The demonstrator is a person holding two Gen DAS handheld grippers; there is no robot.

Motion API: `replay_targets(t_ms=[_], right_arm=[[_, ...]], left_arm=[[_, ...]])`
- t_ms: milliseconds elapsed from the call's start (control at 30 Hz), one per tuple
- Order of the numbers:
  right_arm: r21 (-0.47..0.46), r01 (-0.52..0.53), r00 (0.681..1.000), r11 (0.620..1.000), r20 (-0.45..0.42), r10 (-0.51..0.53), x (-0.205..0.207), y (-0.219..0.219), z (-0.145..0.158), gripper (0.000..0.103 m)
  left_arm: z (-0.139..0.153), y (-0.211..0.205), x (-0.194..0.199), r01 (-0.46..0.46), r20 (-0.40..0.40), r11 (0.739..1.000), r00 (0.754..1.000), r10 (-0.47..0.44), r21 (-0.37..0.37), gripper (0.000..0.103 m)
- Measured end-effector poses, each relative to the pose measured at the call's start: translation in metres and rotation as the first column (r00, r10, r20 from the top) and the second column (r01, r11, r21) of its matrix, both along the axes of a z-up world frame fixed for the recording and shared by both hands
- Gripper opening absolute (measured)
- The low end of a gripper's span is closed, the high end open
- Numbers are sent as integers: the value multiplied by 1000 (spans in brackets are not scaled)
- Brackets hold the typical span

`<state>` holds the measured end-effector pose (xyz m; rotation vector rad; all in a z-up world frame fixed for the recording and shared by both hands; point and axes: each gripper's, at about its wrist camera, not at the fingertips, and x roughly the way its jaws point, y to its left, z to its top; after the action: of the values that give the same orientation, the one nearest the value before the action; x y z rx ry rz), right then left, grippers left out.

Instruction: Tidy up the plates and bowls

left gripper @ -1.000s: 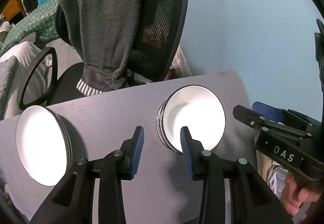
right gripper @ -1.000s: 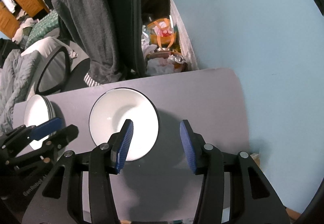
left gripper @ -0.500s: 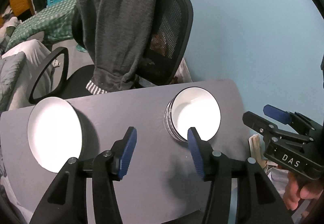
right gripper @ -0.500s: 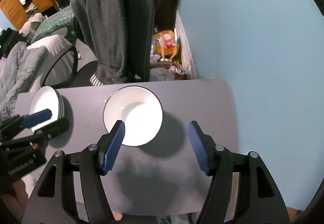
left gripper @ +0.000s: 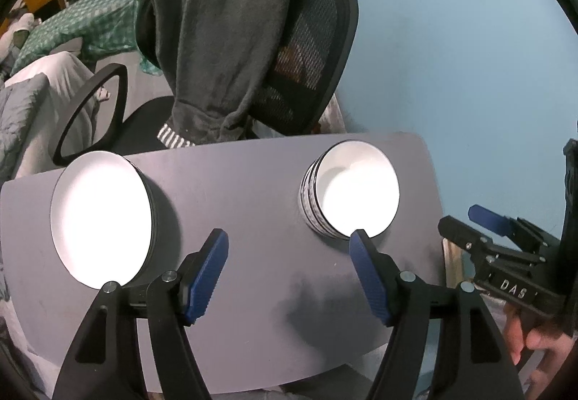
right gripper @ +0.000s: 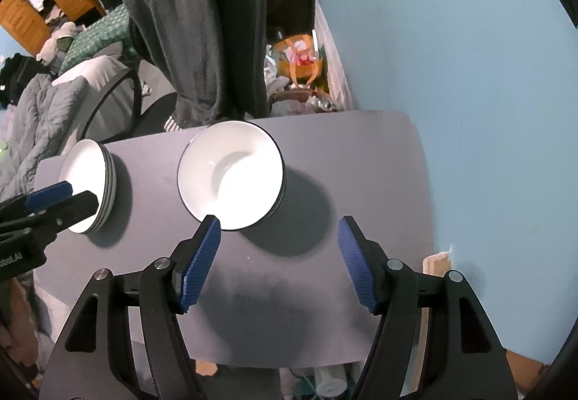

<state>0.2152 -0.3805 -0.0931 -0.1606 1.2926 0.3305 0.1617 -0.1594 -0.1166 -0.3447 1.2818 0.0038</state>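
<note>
A stack of white plates sits on the left of the grey table. A stack of white, dark-rimmed bowls stands on the right. My left gripper hovers above the bare tabletop between the two stacks; its jaws are opening and nothing is between them. My right gripper hangs open over the table just right of the bowls, also holding nothing. In the right wrist view the plates lie partly behind the left gripper. The right gripper shows at the table's right edge.
A black mesh office chair draped with a grey garment stands behind the table's far edge. A light blue wall runs along the right. A hand holds the right gripper. Bedding and clutter lie on the left.
Both grippers have pulled up and back from the table, so the stacks look smaller. Both pairs of jaws have spread wider. Plates and bowls have stayed where they were.
</note>
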Motion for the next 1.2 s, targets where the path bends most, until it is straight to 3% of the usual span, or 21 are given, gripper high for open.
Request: replay_targets(t_ms=[233,400,533,667,1067,1200], right_arm=[[35,-23,997,999,-67,25,21,-3,-30,67],[0,-83,996,997,-35,83,38,-2,-54,67],[49,-118,992,992,-39,120,48,-5,-63,67],[133,-122,984,984,-111,137,60,-5,-75,67],[183,-45,958,982,-270,94,74,-5,-112,67],[186,-62,952,981,-285,115,74,-1,-115,66]], left_arm=[[-27,-7,18,41,-52,999,998,-40,4,71],[-50,-13,32,51,-101,999,993,-53,-17,71],[-62,-21,43,66,-121,997,990,-69,-28,71],[-76,-29,55,73,-145,997,986,-78,-38,71],[-109,-39,72,52,-222,998,973,-57,-32,71],[-118,-38,71,22,-249,998,968,-36,-58,71]])
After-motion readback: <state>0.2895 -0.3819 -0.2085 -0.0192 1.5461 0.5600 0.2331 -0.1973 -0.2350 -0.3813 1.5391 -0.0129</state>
